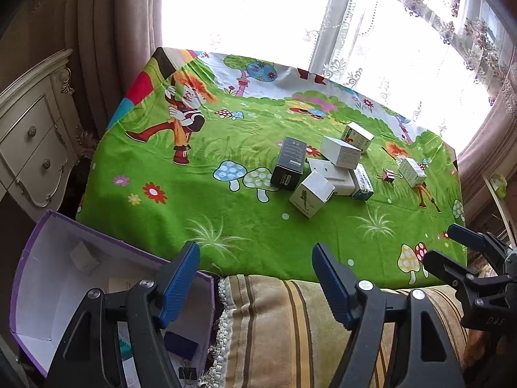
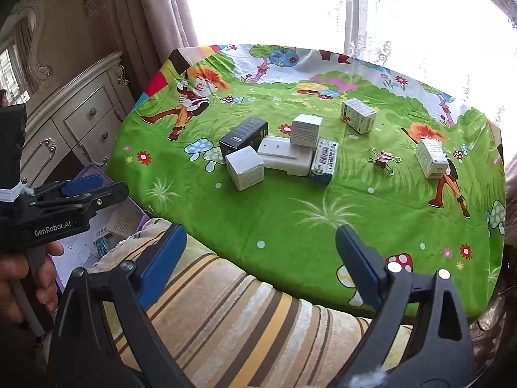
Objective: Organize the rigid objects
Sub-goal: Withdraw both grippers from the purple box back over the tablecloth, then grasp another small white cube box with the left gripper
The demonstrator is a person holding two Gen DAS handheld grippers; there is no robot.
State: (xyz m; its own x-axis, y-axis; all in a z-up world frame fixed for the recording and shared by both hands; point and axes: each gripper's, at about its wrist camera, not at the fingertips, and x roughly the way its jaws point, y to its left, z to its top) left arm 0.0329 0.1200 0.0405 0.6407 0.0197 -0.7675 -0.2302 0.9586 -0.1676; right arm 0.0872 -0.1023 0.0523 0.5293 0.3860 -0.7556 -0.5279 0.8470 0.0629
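The left gripper [image 1: 255, 278] and right gripper [image 2: 260, 258], both wide open and empty, risk toppling the stacked white box [image 2: 306, 129] when grabbing.

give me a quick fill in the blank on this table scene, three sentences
1. The small white box sits on top of the flat ____ case.
2. The pink binder clip lies on the ____ tablecloth.
3. Both the left claw and the right claw are ____ and hold nothing.

Missing words: white; green; open
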